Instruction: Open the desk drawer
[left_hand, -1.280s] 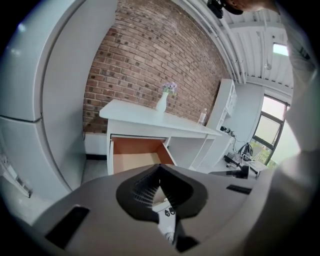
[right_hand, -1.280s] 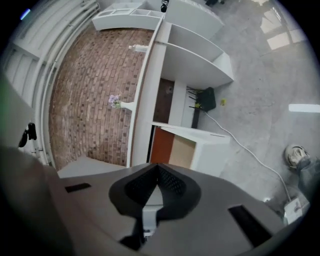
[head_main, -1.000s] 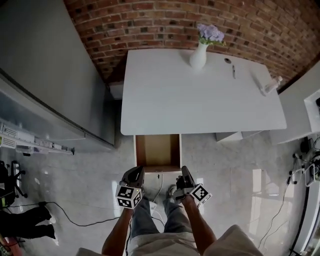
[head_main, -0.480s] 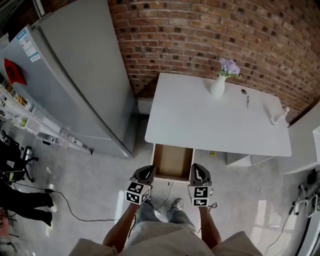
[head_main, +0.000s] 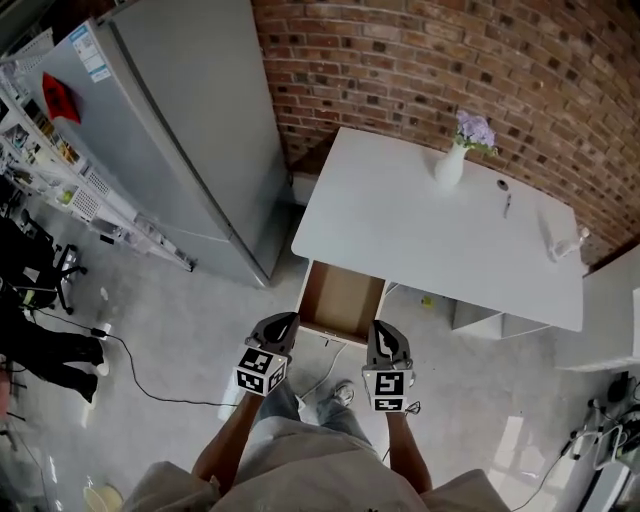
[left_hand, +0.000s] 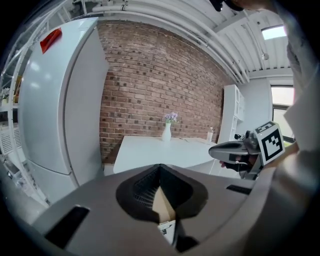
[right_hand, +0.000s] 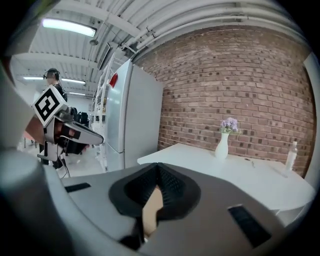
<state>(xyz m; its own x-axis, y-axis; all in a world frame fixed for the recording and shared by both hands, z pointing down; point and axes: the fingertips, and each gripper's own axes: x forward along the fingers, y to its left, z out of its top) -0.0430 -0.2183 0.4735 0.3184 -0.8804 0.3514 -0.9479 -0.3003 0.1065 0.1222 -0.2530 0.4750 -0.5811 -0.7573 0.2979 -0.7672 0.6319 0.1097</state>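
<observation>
The white desk (head_main: 420, 230) stands against the brick wall. Its drawer (head_main: 340, 300) is pulled out under the front left edge, and the brown inside looks empty. My left gripper (head_main: 284, 320) hovers in front of the drawer's left corner, shut with nothing in it. My right gripper (head_main: 386, 332) hangs beside the drawer's right corner, also shut and empty. Neither touches the drawer. In the left gripper view the jaws (left_hand: 160, 167) meet, with the right gripper (left_hand: 222, 150) off to the right. In the right gripper view the jaws (right_hand: 159, 166) are closed.
On the desk stand a white vase of flowers (head_main: 450, 165), a pen (head_main: 506, 205) and a bottle (head_main: 565, 245). A grey fridge (head_main: 180, 130) stands left of the desk. A cable (head_main: 150, 385) lies on the floor. A person's legs (head_main: 30, 345) show at far left.
Both grippers have risen away from the open drawer and sit level side by side. The right gripper has rolled, so its marker cube faces up. The head view swung left.
</observation>
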